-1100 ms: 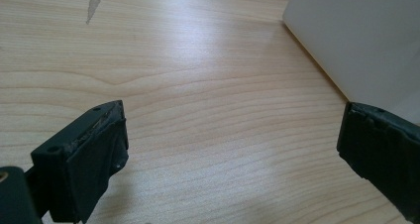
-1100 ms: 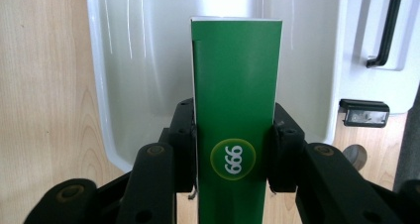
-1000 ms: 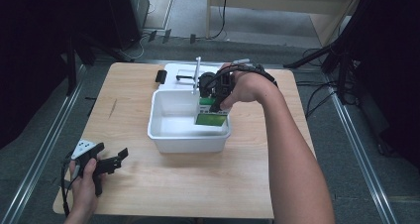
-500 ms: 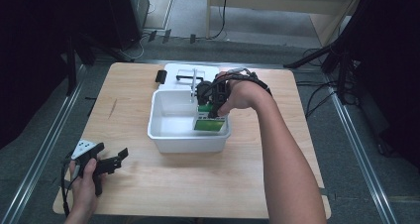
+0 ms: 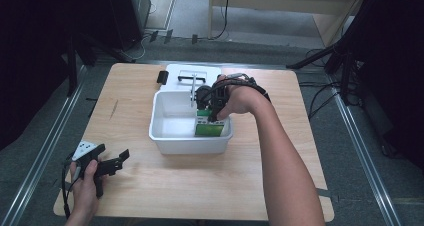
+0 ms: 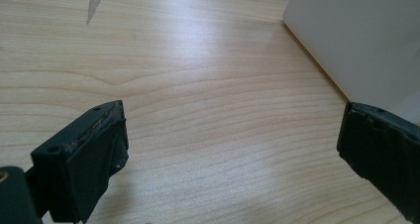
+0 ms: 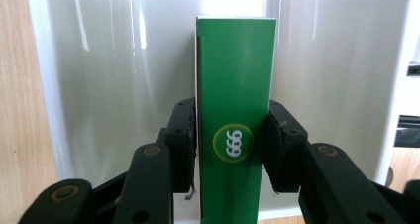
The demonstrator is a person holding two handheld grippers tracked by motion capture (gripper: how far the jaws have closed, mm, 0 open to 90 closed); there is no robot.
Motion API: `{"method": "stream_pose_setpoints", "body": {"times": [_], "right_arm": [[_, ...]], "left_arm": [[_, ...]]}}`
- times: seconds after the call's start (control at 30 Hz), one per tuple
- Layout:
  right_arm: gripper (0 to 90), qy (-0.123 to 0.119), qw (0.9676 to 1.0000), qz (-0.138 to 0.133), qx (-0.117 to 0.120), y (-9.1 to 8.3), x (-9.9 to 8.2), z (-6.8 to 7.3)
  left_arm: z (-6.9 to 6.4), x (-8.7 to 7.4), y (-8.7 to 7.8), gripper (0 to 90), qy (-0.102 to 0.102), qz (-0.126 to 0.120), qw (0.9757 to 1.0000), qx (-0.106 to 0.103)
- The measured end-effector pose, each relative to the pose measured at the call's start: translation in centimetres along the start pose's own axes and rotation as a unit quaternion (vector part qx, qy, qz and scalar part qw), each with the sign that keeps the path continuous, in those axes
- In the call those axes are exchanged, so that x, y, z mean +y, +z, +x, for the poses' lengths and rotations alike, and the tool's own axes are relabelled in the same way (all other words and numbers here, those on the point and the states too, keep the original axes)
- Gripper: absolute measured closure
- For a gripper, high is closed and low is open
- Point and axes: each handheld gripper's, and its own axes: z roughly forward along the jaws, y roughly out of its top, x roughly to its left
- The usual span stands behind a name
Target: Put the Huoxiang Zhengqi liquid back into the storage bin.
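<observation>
A green box (image 5: 208, 127) with a round "666" mark (image 7: 233, 143) stands inside the white bin (image 5: 170, 140), at its right end. My right gripper (image 5: 206, 110) reaches down into the bin and is shut on the box, one pad (image 7: 184, 130) pressed on each narrow side. My left gripper (image 5: 116, 162) rests low over the table's front left corner, held by a hand. Its jaws stand wide open over bare wood, and its right fingertip (image 6: 381, 154) lies near the bin's outer wall (image 6: 356, 35).
Behind the bin lies a white lid or tray (image 5: 176, 75) with a handle. A small black object (image 5: 162, 77) sits on the wooden table (image 5: 200, 186) to its left. A thin upright rod (image 5: 193, 92) rises at the bin's back edge.
My right gripper with the green box has lowered and shifted slightly left inside the bin. The left gripper has not moved.
</observation>
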Motion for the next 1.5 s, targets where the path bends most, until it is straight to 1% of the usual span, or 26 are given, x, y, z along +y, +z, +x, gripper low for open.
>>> {"method": "stream_pose_setpoints", "body": {"times": [0.1,0.13,0.2,0.3,0.33,0.4,0.43,0.47,0.57,0.63,0.67,0.73,0.77,0.8,0.87,0.9,0.93,0.97,1.0,1.07,1.17,1.2,1.27,1.4,1.43,1.5], "right_arm": [[61.0,0.002,1.0000,-0.001,0.001,-0.1,0.1,0.0],[59.1,0.009,1.0000,0.000,-0.002,-0.2,0.1,0.0],[56.7,0.013,0.9999,0.000,-0.005,-0.4,0.1,0.0],[52.2,0.014,0.9998,0.005,-0.010,-0.5,0.0,0.1],[50.5,0.012,0.9998,0.002,-0.013,-0.5,0.0,0.2],[48.4,0.016,0.9998,-0.003,-0.015,-0.7,-0.1,0.3],[48.4,0.016,0.9998,-0.003,-0.015,-0.7,-0.1,0.3],[45.0,0.021,0.9997,-0.009,-0.010,-1.0,-0.1,0.4],[39.3,0.030,0.9995,-0.009,0.001,-1.4,-0.1,0.7],[37.9,0.036,0.9993,-0.011,-0.002,-1.7,-0.2,0.8],[37.4,0.041,0.9991,-0.013,-0.004,-2.0,-0.3,0.8],[36.0,0.048,0.9985,-0.024,-0.014,-2.5,-0.6,0.8],[34.8,0.060,0.9978,-0.026,-0.016,-2.8,-0.8,0.8],[33.6,0.064,0.9972,-0.032,-0.022,-3.0,-1.0,0.8],[31.7,0.084,0.9952,-0.040,-0.032,-3.5,-1.4,0.8],[30.3,0.102,0.9931,-0.044,-0.039,-3.8,-1.7,0.8],[30.3,0.102,0.9931,-0.044,-0.039,-3.8,-1.7,0.8],[30.3,0.131,0.9887,-0.053,-0.050,-4.3,-2.3,0.6],[30.1,0.144,0.9863,-0.058,-0.056,-4.6,-2.6,0.6],[29.7,0.165,0.9817,-0.072,-0.061,-5.0,-3.4,0.7],[28.8,0.194,0.9748,-0.085,-0.069,-5.4,-4.6,0.8],[28.7,0.199,0.9732,-0.090,-0.070,-5.4,-5.1,0.8],[27.8,0.214,0.9688,-0.100,-0.075,-5.5,-6.1,0.9],[27.0,0.258,0.9556,-0.113,-0.087,-5.4,-8.3,1.3],[26.9,0.270,0.9513,-0.116,-0.091,-5.3,-8.9,1.4],[26.7,0.289,0.9440,-0.124,-0.101,-5.2,-10.0,1.7]], "left_arm": [[0.0,0.0,0.0,0.3,0.000,0.000,1.0000,0.000],[0.0,0.0,0.0,0.3,0.000,0.000,1.0000,0.000],[0.0,0.0,0.0,0.3,0.000,0.000,1.0000,0.000],[0.0,0.0,0.0,0.3,0.000,0.000,1.0000,0.000],[0.0,0.0,0.0,0.3,0.000,0.000,1.0000,0.000],[0.0,0.0,0.0,0.3,0.000,0.001,1.0000,0.000],[0.0,0.0,0.0,0.3,0.000,0.001,1.0000,0.000],[0.0,0.0,0.0,0.3,0.002,0.002,1.0000,0.000],[0.0,0.0,0.0,0.3,0.004,0.003,1.0000,0.000],[0.0,0.0,0.0,0.3,0.005,0.004,1.0000,0.001],[0.0,0.0,0.0,0.3,0.006,0.004,1.0000,0.001],[0.0,0.0,0.0,0.3,0.007,0.005,1.0000,0.002],[-0.1,0.0,0.0,0.3,0.006,0.005,1.0000,0.002],[-0.1,0.0,0.0,0.3,0.007,0.005,1.0000,0.002],[-0.1,0.0,0.0,0.3,0.006,0.004,1.0000,0.003],[-0.1,0.0,0.0,0.3,0.007,0.005,1.0000,0.003],[-0.1,0.0,0.0,0.3,0.007,0.005,1.0000,0.003],[-0.1,0.0,0.0,0.3,0.006,0.005,1.0000,0.003],[-0.1,0.0,0.1,0.3,0.007,0.005,1.0000,0.003],[-0.1,0.0,0.1,0.3,0.007,0.006,1.0000,0.003],[-0.1,0.0,0.1,0.3,0.007,0.006,1.0000,0.003],[-0.1,0.0,0.1,0.3,0.007,0.006,1.0000,0.003],[-0.1,0.0,0.1,0.3,0.008,0.006,0.9999,0.004],[-0.1,0.0,0.1,0.3,0.008,0.006,0.9999,0.004],[-0.1,0.0,0.1,0.3,0.008,0.006,0.9999,0.004],[-0.2,0.0,0.1,0.3,0.010,0.006,0.9999,0.004]]}}
